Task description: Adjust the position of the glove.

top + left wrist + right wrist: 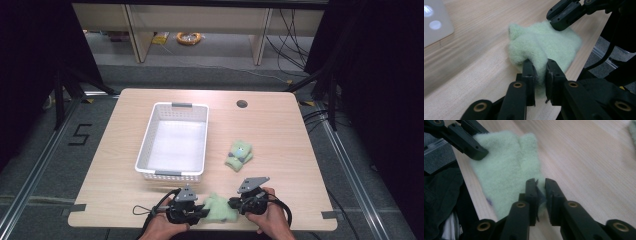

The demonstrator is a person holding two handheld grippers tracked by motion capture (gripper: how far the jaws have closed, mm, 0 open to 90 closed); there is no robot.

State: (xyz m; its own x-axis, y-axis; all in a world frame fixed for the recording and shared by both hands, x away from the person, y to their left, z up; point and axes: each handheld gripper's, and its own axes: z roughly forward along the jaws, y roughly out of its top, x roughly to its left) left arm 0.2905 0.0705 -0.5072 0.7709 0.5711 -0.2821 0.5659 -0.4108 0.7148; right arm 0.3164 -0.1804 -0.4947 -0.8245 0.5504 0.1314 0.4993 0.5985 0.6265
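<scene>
A pale green fuzzy cloth (218, 208) lies at the table's front edge, between my two grippers. My left gripper (204, 213) is shut on its left end; in the left gripper view the jaws (539, 67) pinch a raised fold of the cloth (544, 42). My right gripper (233, 203) is shut on the opposite end; in the right gripper view its jaws (540, 183) clamp the near edge of the cloth (506, 162). Each gripper view also shows the other gripper's fingers, the right gripper (564, 18) and the left gripper (472, 148), on the cloth's far end.
A white plastic basket (145, 142) stands mid-table, left of centre, with nothing in it. A rolled green bundle with a small face (239, 154) lies to its right. A cable hole (242, 104) sits near the back edge. The table's front edge runs right under my hands.
</scene>
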